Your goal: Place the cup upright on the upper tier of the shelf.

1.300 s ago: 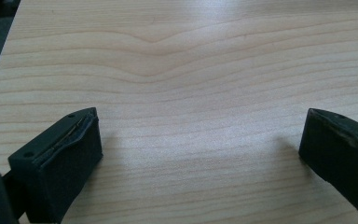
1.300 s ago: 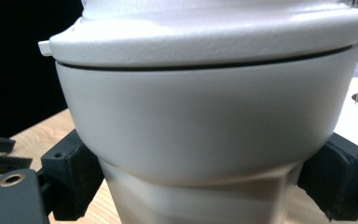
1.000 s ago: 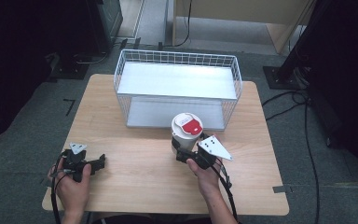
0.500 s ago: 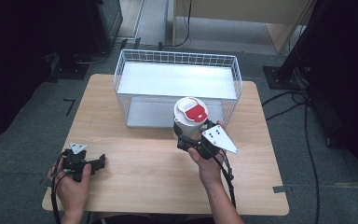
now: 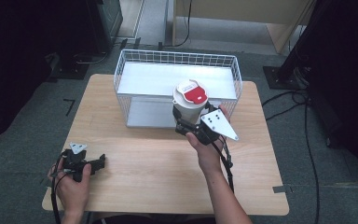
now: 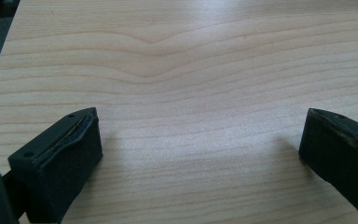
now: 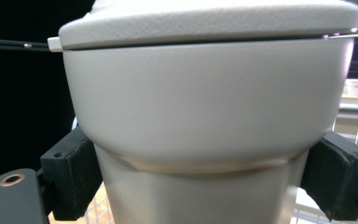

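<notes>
From the high view, a light wooden table (image 5: pixel 163 172) carries a white wire basket (image 5: pixel 121 74) at its far side, and the person's right hand (image 5: pixel 207 151) holds the right gripper (image 5: pixel 191 127) raised near the basket's front wall. Its jaws are clamped on the lower body of a pale cup-shaped container (image 5: pixel 186 106) with a white and red lid (image 5: pixel 191 92); the container stands upright, lifted off the table in front of the basket's near edge. The left gripper (image 5: pixel 98 163) rests low over the near left part of the table in the left hand (image 5: pixel 72 186), well apart from the container. In the left gripper view, the two black jaws stand wide apart over bare wood grain with nothing between them. In the right gripper view, the container (image 7: pixel 205 121) sits between the jaws, which press against the narrower part beneath its wider upper band, and the lid's rim (image 7: pixel 205 21) caps the top.
</notes>
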Demonstrator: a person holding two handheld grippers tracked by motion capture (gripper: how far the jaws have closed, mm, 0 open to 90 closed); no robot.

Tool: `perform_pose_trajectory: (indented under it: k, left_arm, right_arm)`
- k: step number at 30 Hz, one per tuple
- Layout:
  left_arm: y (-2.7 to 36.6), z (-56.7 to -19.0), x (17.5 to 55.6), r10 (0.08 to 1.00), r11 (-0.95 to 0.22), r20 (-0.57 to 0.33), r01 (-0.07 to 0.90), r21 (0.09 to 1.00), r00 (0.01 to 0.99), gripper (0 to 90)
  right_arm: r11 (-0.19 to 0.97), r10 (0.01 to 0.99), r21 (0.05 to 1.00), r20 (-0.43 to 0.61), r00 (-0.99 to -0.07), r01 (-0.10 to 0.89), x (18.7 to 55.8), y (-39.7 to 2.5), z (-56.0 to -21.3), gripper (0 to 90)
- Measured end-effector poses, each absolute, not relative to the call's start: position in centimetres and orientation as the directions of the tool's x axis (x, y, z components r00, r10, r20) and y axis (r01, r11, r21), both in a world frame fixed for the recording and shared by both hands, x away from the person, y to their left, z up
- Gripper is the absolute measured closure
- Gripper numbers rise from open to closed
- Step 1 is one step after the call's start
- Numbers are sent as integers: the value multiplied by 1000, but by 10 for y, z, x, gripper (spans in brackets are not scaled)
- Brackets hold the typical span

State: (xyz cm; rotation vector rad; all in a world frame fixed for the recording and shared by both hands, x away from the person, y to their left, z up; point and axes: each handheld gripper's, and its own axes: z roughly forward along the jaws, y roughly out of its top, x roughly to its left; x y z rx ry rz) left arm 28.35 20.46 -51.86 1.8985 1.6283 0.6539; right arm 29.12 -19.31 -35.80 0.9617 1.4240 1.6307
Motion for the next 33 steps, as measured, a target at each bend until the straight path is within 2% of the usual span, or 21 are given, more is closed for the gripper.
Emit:
perform_pose_trajectory:
  k: [17,33]
  left_arm:
    - [205,-519,284,989,-115,11,721,683,148,0]
    - [205,-519,284,989,-116,11,721,684,148,0]
  right_arm:
    - [-88,922,991,45,-384,-96,332,-196,-325,111]
    - [-68,944,996,47,-326,-54,388,-187,-318,111]
